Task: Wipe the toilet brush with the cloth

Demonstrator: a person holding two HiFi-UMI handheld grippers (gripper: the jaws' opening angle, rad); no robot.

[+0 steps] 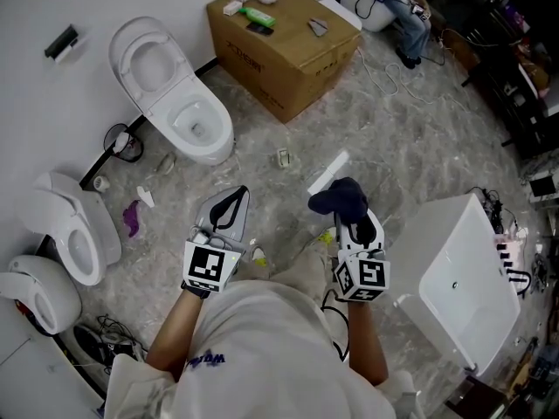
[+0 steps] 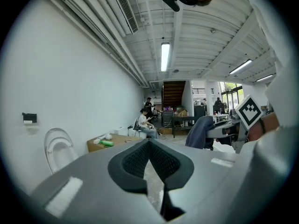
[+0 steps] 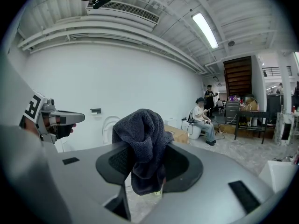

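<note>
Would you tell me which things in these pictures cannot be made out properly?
- Toilet brush: no view shows one I can identify.
- White object, head view: partly hidden behind the cloth in the right tool.
- Items on the cardboard box, head view: too small to name.

The dark knitted cloth (image 1: pixel 337 195) is hanging in the jaws of the right gripper (image 1: pixel 351 209), right of the left gripper (image 1: pixel 234 201) (jaws together). Beyond them, the white ceramic toilet (image 1: pixel 175 94) is standing left of the brown cardboard box (image 1: pixel 284 46).
</note>
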